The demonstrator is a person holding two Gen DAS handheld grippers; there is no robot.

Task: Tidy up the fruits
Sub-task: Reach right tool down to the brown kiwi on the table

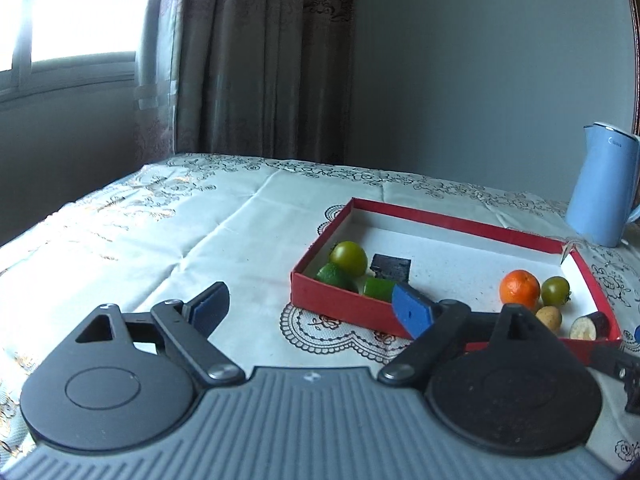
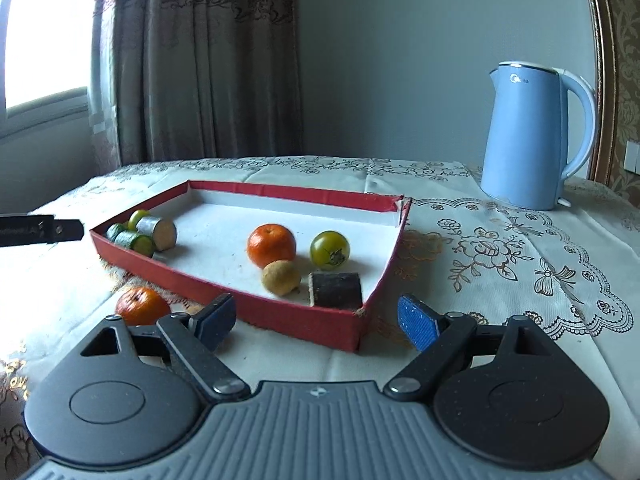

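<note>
Meanwhile both grippers, left [image 1: 308,306] and right [image 2: 316,322], hover with fingers spread and empty; one orange [image 2: 142,306] sits outside the red box [image 2: 280,316] on the surface.

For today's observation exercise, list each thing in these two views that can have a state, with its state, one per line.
Left gripper: open, holding nothing.
Right gripper: open, holding nothing.
Red box: lidless, upright on the tablecloth, far right corner torn.
Orange in the box: whole, resting on the box floor.
Orange outside the box: on the tablecloth, by the box's near wall.
Blue kettle: upright, lid closed.
</note>
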